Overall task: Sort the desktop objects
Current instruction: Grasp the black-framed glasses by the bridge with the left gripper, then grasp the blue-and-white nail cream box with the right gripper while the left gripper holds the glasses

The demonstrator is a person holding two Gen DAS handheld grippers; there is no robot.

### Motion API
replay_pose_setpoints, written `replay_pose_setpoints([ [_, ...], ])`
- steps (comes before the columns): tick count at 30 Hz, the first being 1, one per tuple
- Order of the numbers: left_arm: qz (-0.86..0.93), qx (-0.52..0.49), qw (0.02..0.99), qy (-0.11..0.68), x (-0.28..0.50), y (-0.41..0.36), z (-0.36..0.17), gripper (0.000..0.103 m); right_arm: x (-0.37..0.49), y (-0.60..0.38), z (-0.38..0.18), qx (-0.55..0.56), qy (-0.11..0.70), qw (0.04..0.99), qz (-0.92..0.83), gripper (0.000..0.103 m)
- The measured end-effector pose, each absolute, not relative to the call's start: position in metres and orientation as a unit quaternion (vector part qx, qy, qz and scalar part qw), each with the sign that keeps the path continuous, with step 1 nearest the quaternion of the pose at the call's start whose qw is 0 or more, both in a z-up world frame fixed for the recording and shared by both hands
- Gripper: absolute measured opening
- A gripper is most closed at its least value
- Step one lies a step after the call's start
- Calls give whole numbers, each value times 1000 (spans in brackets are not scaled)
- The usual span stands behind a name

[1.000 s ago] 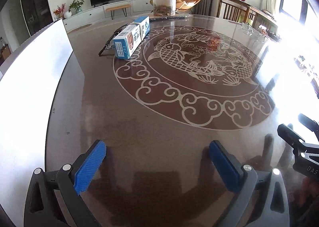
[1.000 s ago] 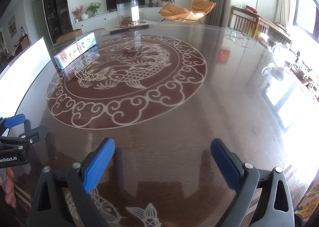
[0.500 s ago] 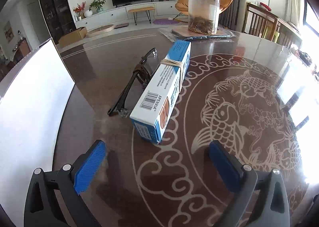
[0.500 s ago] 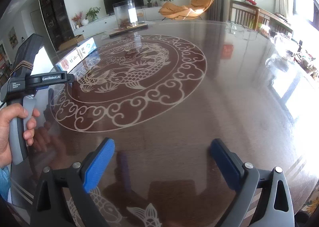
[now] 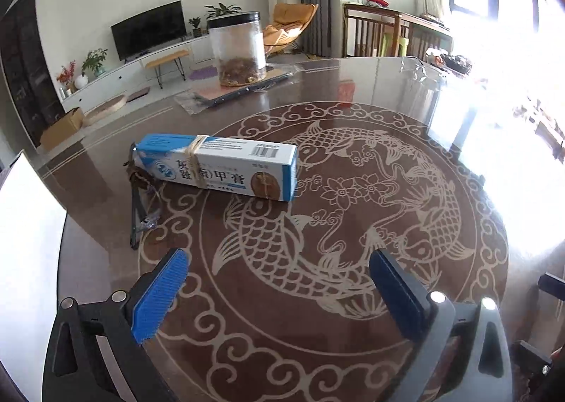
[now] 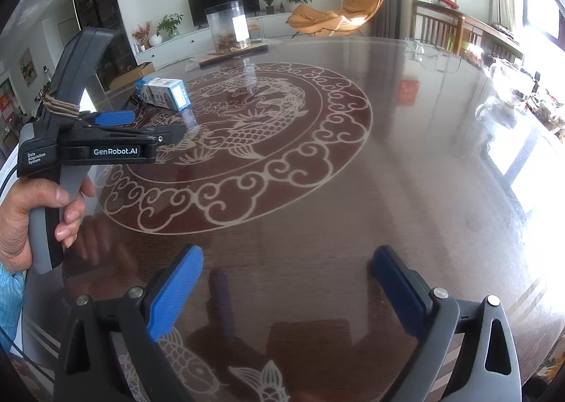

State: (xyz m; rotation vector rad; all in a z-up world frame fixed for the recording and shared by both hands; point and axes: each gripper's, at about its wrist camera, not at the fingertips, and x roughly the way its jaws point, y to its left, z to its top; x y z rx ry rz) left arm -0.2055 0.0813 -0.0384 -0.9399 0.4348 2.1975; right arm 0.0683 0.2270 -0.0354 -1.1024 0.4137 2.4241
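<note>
Swinging in toward the box (image 5: 226,165), the left gripper (image 5: 279,282) now faces its long side, where 0.5 s ago it faced one end, and 1 s ago the box lay far off. Its fingers (image 5: 160,296) are wide apart and empty. The box rests flat on the bench (image 5: 353,349), bound with a rubber band; glasses (image 5: 137,211) lie touching its left end. The right gripper (image 6: 282,292) hovers well to the right of the box, fingers apart, holding nothing. Judging by this, the box is the first thing to be picked up, across its narrow width.
</note>
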Motion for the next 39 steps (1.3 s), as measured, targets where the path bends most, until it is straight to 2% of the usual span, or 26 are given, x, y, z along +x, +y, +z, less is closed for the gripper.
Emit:
replay_pose_setpoints([
  [4,870,-406,259,109,-241,46,-44,103,69,229,-35,-396,154,220,878,97],
  [9,852,-448,238,128,-281,61,-57,103,68,228,-35,-397,153,219,878,97],
  [18,843,-461,240,136,-338,96,-58,102,68,227,-35,-395,156,218,879,97],
  [19,848,-451,244,135,-338,97,-55,81,68,227,-36,-395,155,218,879,97],
  [20,853,-440,247,133,-337,97,-51,45,68,227,-36,-396,154,218,879,97],
  [21,856,-437,244,132,-336,97,-50,27,68,227,-36,-396,154,218,878,97],
  [22,856,-438,247,123,-335,96,-49,16,68,227,-36,-397,154,218,878,97],
  [26,865,-428,238,109,-315,84,-50,14,68,227,-36,-397,154,218,878,97],
  [32,867,-422,247,96,-242,44,-50,14,67,227,-36,-396,154,217,879,98],
  [37,865,-414,253,124,-188,13,-49,14,65,226,-36,-401,155,201,880,102],
  [39,864,-414,258,125,-177,5,-48,14,53,222,-37,-419,132,181,880,103],
])
